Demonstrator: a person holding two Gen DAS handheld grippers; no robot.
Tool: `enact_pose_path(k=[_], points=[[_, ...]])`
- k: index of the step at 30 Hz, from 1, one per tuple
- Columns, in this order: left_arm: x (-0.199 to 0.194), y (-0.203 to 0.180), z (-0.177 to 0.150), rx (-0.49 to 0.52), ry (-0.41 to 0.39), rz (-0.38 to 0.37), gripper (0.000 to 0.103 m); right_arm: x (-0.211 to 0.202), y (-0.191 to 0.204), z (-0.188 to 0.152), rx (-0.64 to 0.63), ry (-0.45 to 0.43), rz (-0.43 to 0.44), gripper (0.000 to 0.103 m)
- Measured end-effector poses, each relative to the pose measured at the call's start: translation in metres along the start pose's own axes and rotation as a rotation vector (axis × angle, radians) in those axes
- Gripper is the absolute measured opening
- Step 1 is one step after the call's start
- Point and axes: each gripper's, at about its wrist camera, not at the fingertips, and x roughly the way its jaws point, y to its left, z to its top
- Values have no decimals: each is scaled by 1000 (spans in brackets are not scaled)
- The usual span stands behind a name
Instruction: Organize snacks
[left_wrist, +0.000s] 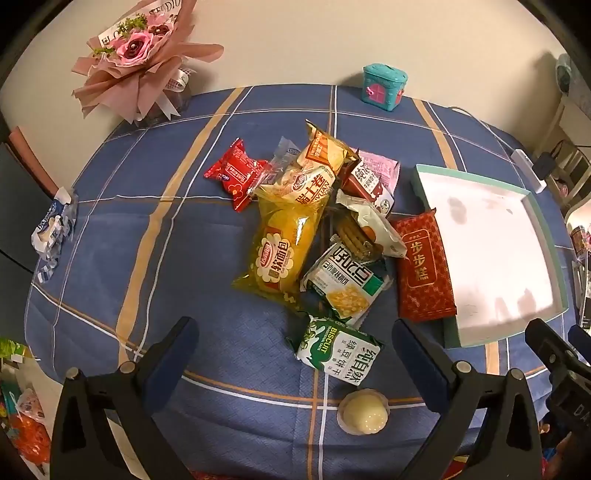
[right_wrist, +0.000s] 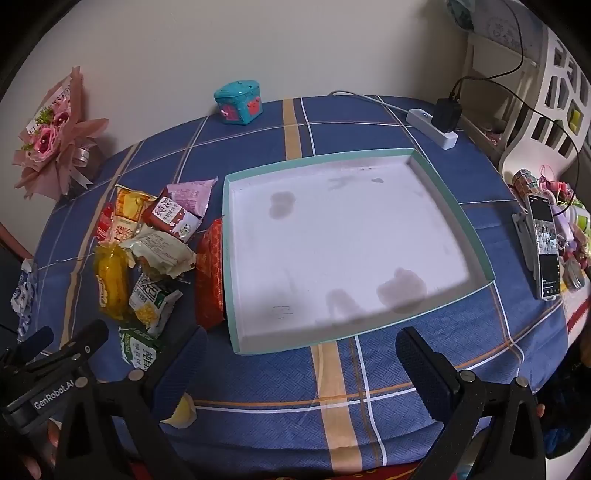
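A pile of snack packets lies on the blue checked tablecloth: a yellow bread pack (left_wrist: 279, 251), a red cake pack (left_wrist: 424, 266), a green biscuit pack (left_wrist: 338, 349), a corn cracker pack (left_wrist: 345, 284) and a round jelly cup (left_wrist: 364, 411). A shallow white tray with a teal rim (right_wrist: 476, 229) sits to the right of the pile and holds nothing. My left gripper (left_wrist: 293, 354) is open above the near table edge, with the biscuit pack between its fingers in view. My right gripper (right_wrist: 301, 360) is open in front of the tray's near rim.
A pink bouquet (left_wrist: 140, 59) and a teal toy box (left_wrist: 384, 86) stand at the back edge. A crumpled blue-white wrapper (left_wrist: 53, 229) lies at the left. A power strip (right_wrist: 434, 123) and a phone (right_wrist: 545, 245) lie to the right of the tray.
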Motion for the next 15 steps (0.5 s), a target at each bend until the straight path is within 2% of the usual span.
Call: enact_pose_path(k=[10,15], points=[[4,2,1,6,-2,12,103,-1,1,0,1,0,1,103],[0,0,0,0,4,-5,103,-1,2,-1,1,0,1,103]])
